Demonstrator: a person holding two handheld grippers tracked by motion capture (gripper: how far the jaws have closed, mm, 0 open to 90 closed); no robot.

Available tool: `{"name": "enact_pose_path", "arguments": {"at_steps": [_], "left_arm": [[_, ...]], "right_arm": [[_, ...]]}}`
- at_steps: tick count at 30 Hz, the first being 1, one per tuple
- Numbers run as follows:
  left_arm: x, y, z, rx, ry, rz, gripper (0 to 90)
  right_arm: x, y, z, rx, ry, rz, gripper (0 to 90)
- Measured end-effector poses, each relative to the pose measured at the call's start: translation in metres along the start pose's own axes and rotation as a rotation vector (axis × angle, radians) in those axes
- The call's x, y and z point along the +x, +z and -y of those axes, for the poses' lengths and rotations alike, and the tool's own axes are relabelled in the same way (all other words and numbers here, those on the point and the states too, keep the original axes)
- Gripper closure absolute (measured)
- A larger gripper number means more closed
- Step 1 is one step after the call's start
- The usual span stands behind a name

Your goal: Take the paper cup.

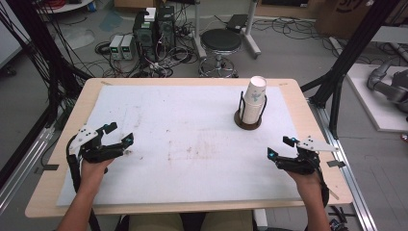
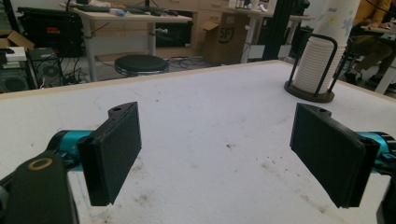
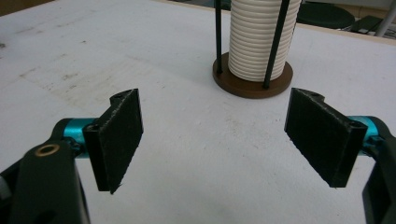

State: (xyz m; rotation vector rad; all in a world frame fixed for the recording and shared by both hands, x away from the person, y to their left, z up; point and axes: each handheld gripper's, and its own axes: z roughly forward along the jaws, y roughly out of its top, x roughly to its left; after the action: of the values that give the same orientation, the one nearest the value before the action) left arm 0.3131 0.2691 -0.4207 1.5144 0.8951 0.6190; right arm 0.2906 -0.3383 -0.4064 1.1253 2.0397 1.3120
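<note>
The left tongs (image 1: 118,133) hover low over the near left of the tabletop (image 1: 192,144), released, jaws spread wide with nothing between them and touching nothing. In the left gripper view the bare, stained white surface lies between the two black pads (image 2: 114,149), and the cup stack (image 2: 327,56) stands far off to the right, well apart from this hand.

The cup stack (image 1: 253,103) stands upright in its wire holder (image 1: 248,120) on a round brown base, on the far right part of the tabletop. Its long axis is vertical, and the top cup leans slightly out of line.

The right tongs (image 1: 278,147) rest at the near right, likewise released and empty, jaws wide. In the right gripper view the cup stack (image 3: 259,42) lies straight ahead of the jaws and a little right of centre, near but not touching. The right hand is clearly the nearer one, so the reach is likely its job: forward, toward the far side, with the jaws meeting the stack across its upright sides or at the top cup.
</note>
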Motion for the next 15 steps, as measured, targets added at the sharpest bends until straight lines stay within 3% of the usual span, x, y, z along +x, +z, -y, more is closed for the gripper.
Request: {"name": "enact_pose_path", "arguments": {"at_steps": [4, 15], "left_arm": [[-0.0007, 0.0011, -0.0010, -0.007, -0.005, -0.010, 15.5], [0.0002, 0.0024, 0.0007, 0.002, -0.022, 0.012, 15.5]], "right_arm": [[-0.0004, -0.0010, -0.0001, -0.007, 0.011, 0.001, 19.7], [-0.0021, 0.0008, -0.0030, -0.025, 0.025, -0.015, 19.7]]}}
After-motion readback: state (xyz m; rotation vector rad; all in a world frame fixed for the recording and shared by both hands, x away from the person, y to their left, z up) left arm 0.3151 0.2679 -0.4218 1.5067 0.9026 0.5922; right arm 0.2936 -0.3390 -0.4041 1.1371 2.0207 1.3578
